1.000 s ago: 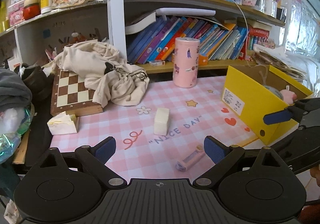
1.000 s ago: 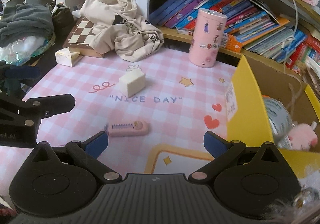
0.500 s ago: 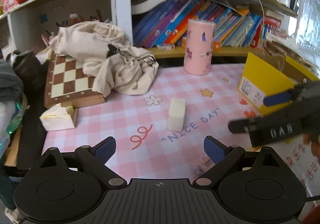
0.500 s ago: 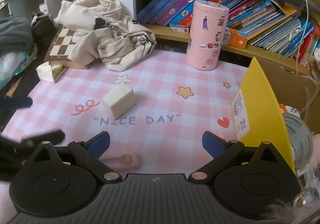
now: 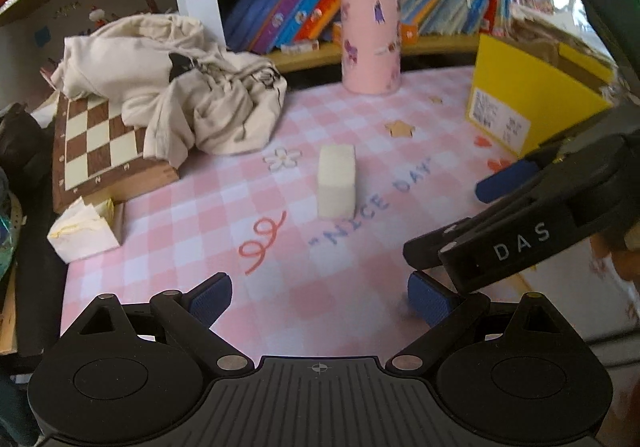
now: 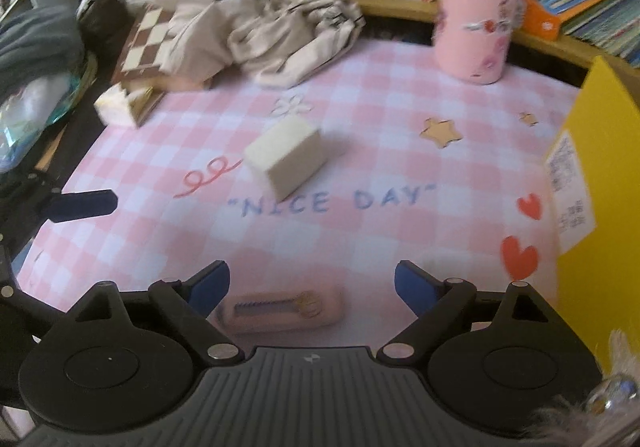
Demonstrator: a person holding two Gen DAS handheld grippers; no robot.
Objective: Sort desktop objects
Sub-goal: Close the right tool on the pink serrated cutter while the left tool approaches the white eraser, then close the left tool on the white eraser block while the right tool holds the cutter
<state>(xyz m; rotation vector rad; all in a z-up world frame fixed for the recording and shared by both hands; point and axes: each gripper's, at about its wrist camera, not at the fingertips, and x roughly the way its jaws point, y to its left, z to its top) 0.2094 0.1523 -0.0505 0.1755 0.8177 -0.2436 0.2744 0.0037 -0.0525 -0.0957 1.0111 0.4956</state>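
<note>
A cream block (image 5: pixel 337 182) lies on the pink checked mat (image 5: pixel 280 247); it also shows in the right wrist view (image 6: pixel 285 155). A small pink comb (image 6: pixel 280 309) lies flat just between and below my right gripper's fingers. My right gripper (image 6: pixel 310 287) is open and low over the mat; it also shows in the left wrist view (image 5: pixel 460 231), crossing in front of my left gripper's right finger. My left gripper (image 5: pixel 320 297) is open and empty. A yellow box (image 5: pixel 532 111) stands at the right.
A pink cylinder (image 5: pixel 371 37) stands at the back by the bookshelf (image 5: pixel 320 7). A beige cloth (image 5: pixel 180 87) lies over a chessboard (image 5: pixel 96 151) at the left. A folded tissue packet (image 5: pixel 82 233) sits at the mat's left edge.
Both grippers have moved forward and down toward the mat. The right gripper has come over the pink comb, which now lies between its fingers. It has crossed further in front of the left gripper.
</note>
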